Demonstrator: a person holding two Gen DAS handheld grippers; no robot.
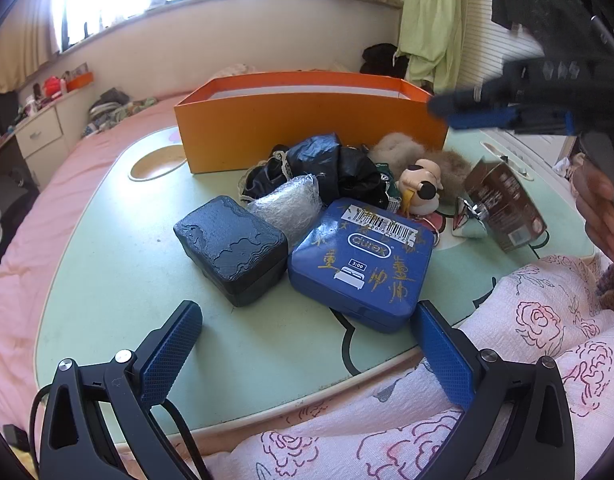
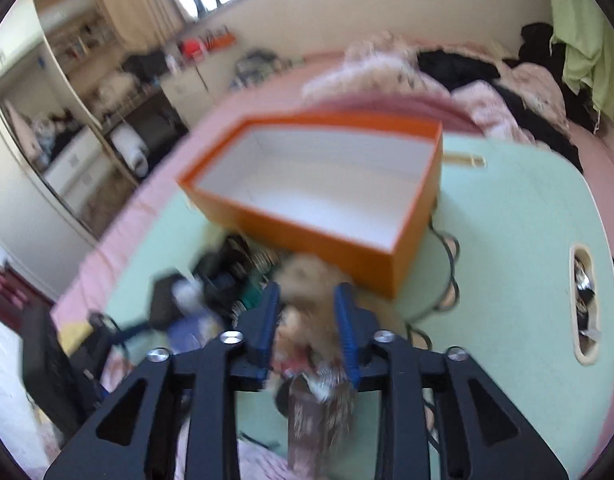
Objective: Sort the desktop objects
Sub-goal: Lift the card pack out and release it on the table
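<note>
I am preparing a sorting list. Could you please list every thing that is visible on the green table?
orange box: one, orange, empty, far side
blue tin: one, blue, near middle
dark case: one, left of tin
foil bundle: one, silver, behind the tin
black bag: one, before box
figurine: one, beige, right of bag
brown carton: one, right, tilted
left gripper: open, empty
right gripper: partly open, above the pile
</note>
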